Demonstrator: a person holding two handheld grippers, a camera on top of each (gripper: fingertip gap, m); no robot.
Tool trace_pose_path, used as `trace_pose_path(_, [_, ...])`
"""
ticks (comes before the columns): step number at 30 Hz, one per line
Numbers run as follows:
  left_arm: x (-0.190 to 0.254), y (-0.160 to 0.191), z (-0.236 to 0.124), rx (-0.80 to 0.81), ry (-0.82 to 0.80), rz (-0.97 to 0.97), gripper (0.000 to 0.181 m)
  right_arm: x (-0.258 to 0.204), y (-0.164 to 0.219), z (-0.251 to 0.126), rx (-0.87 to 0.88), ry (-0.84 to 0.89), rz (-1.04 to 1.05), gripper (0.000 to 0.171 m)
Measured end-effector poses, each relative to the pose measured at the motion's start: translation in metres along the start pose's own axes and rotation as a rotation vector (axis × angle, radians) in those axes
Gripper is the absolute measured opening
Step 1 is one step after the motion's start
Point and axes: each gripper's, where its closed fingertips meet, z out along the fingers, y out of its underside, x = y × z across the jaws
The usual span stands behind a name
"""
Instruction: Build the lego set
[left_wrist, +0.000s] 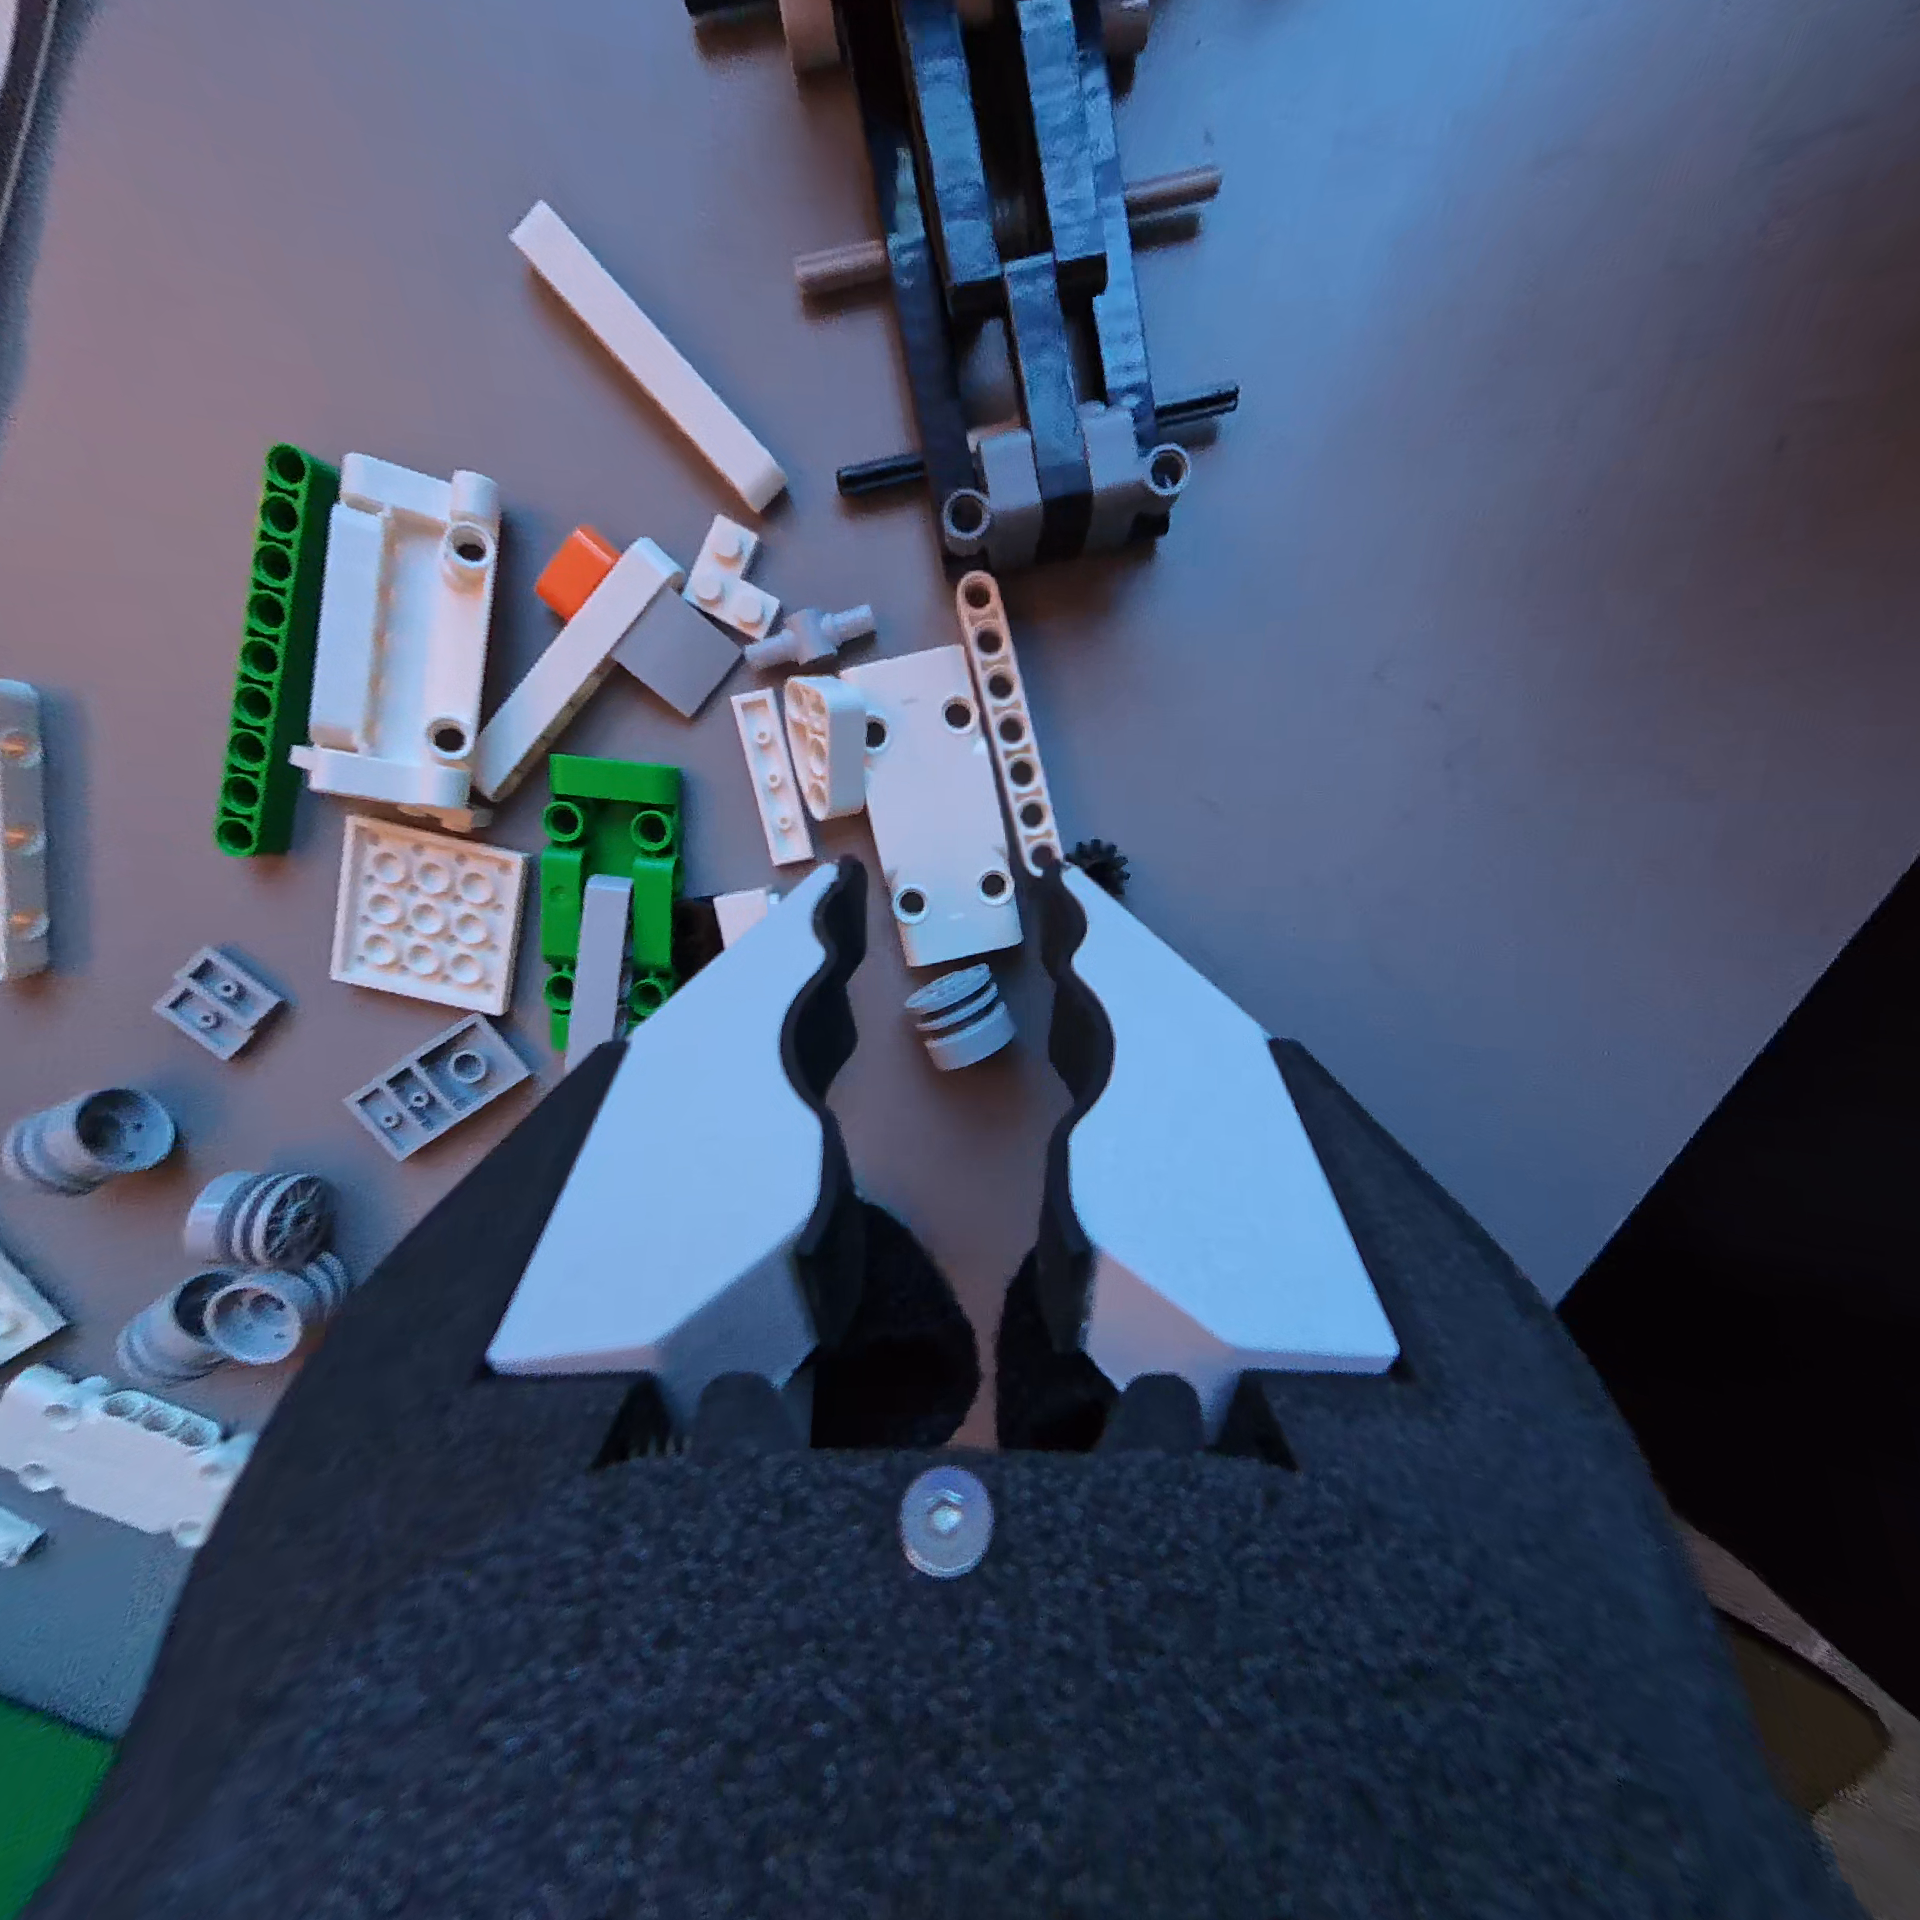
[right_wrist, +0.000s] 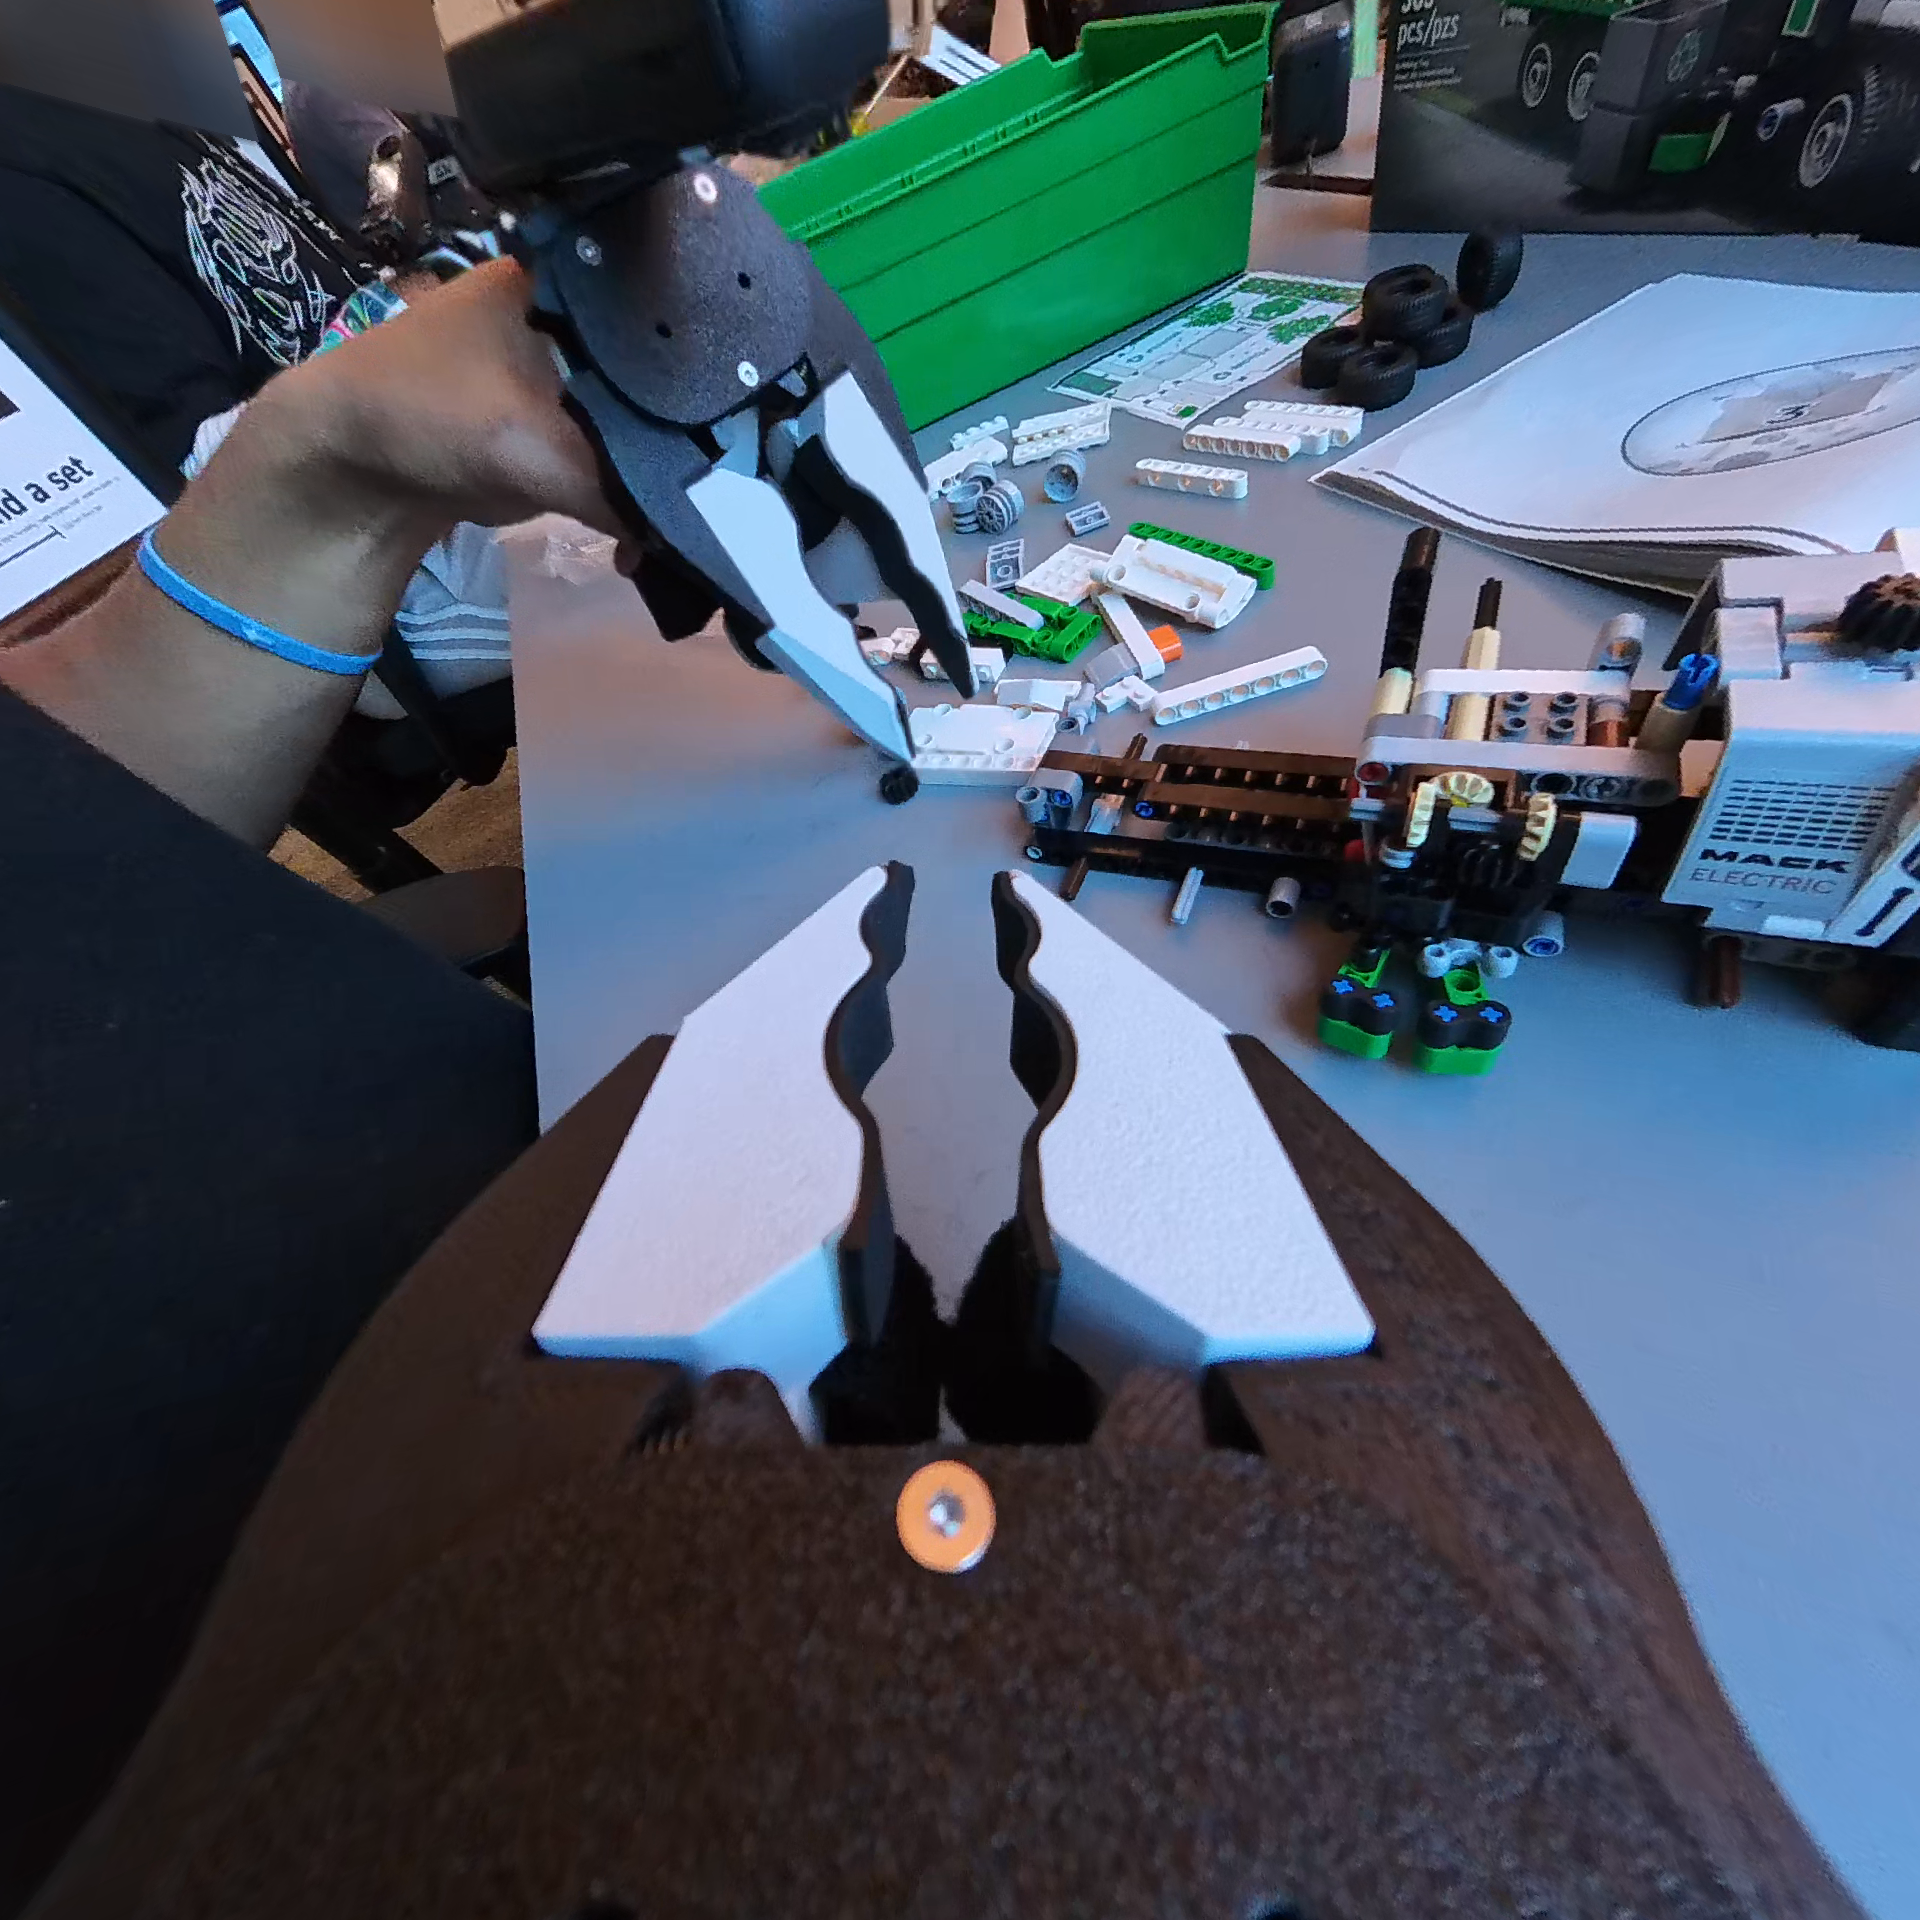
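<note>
My left gripper (left_wrist: 951, 873) is open and empty, its tips on either side of a white flat panel with four holes (left_wrist: 935, 800). A small grey pulley (left_wrist: 961, 1013) lies between its fingers. A thin white beam with holes (left_wrist: 1008, 717) and a small black gear (left_wrist: 1101, 862) lie by the right tip. The dark truck chassis (left_wrist: 1039, 312) lies ahead. In the right wrist view the left gripper (right_wrist: 935, 717) points down at the same white panel (right_wrist: 977, 743). My right gripper (right_wrist: 951, 883) is open and empty above the bare table, near the half-built truck (right_wrist: 1455, 790).
Loose white, grey and green pieces (left_wrist: 416, 727) are spread left of the left gripper, with grey wheel hubs (left_wrist: 229, 1247). A green bin (right_wrist: 1039, 208), black tyres (right_wrist: 1392, 332), an instruction booklet (right_wrist: 1662, 416) and a set box (right_wrist: 1662, 104) stand at the back. The table edge (right_wrist: 525, 935) runs on the left. Across from one pair of fingers to the other is roughly 15 cm.
</note>
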Motion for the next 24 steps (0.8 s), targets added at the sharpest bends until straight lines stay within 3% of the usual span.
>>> trace_pose_path(5, [0.005, 0.001, 0.000, 0.002, 0.029, -0.024, 0.027, -0.003, -0.001, 0.002, 0.001, -0.010, -0.004, 0.015])
trace_pose_path(13, [0.005, 0.006, -0.011, 0.024, 0.027, -0.012, 0.041, -0.004, 0.000, 0.004, -0.016, -0.015, -0.015, 0.015])
trace_pose_path(24, [-0.001, 0.004, 0.006, -0.002, -0.010, -0.009, 0.023, -0.008, 0.000, 0.008, -0.022, -0.024, -0.018, 0.016])
